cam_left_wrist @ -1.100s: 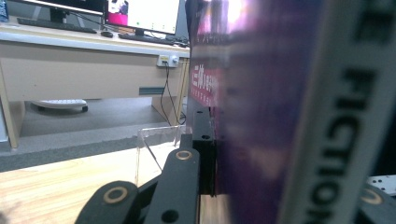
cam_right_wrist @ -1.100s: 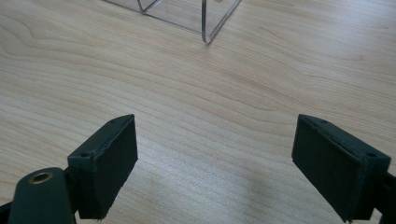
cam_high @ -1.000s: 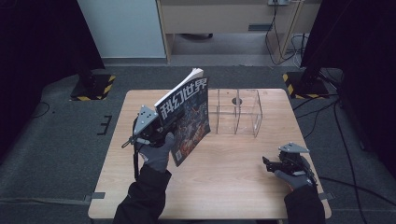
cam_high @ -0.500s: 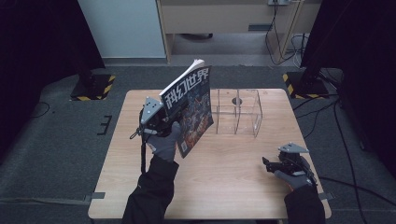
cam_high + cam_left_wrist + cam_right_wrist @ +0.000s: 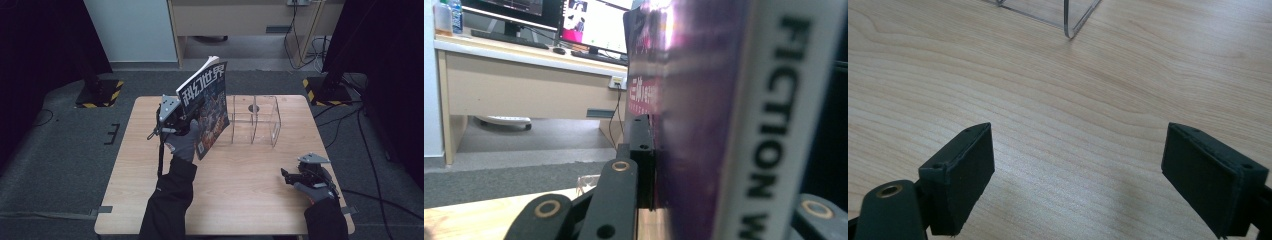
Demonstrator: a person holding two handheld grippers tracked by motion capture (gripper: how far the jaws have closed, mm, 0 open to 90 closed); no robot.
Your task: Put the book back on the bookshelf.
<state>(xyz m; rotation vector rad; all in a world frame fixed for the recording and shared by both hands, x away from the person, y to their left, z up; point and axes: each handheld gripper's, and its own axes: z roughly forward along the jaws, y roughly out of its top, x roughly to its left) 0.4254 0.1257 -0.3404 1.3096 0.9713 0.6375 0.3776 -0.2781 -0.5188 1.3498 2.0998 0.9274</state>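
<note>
A magazine (image 5: 207, 107) with a dark picture cover and large white characters is held up off the wooden table (image 5: 240, 200), standing on edge and leaning left. My left gripper (image 5: 190, 130) is shut on its lower part. In the left gripper view the white spine (image 5: 769, 125) fills the right side and one black pad (image 5: 644, 155) presses flat on the purple cover. A clear acrylic rack (image 5: 255, 120) with upright dividers stands just right of the magazine. My right gripper (image 5: 287, 176) rests near the table's front right, its jaws (image 5: 1093, 185) wide apart over bare wood.
A corner of the clear rack (image 5: 1068, 15) shows ahead of the right gripper. Beyond the table's far edge are grey carpet, a beige desk (image 5: 240, 20) with cables, and two stand bases with yellow-black stripes (image 5: 97, 95).
My left hand has carried the magazine to the right and farther up the table, closer to the clear rack. The right gripper has stayed put.
</note>
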